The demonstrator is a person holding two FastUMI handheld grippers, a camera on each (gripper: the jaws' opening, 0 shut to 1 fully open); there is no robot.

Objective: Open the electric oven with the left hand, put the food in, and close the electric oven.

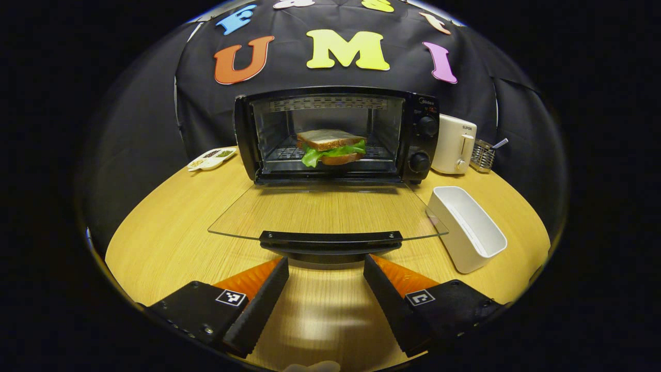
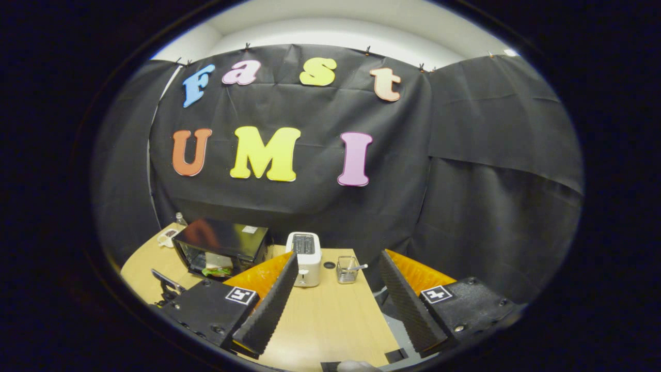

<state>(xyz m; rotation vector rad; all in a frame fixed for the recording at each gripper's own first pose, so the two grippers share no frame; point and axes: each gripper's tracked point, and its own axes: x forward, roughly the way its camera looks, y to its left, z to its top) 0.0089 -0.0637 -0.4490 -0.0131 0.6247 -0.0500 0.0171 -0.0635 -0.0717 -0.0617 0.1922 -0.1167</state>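
Hovering low over the table, the left gripper (image 1: 325, 274) has its jaws spread wide, nothing between them, lined up just short of the door handle (image 1: 330, 241). That handle caps the front edge of the glass door (image 1: 325, 212), which lies folded down flat, almost level with the wooden table (image 1: 155, 243).

Beyond it, the electric oven (image 1: 335, 135) stands open, and the sandwich (image 1: 333, 147) is already inside on the rack: two slices of bread, toasted-looking top, a ruffle of green lettuce spilling out the front and left side. It sits close to the front of the rack, and from here the lettuce looks close to the opening, though the fisheye makes that hard to judge.

So closing is the job left, I'd say. The risk: the jaws slide under or past the handle instead of catching it, or the door swings up fast and bangs the frame, jolting the sandwich. Lettuce hanging forward could get nipped by the door. The white container (image 1: 467, 227) sits just beside the door's right corner, so a sideways drift could knock it.

The right gripper (image 2: 335, 305) is held high and well apart from the action, jaws open and empty, looking down past the toaster (image 2: 304, 258) and a small wire basket (image 2: 347, 269).
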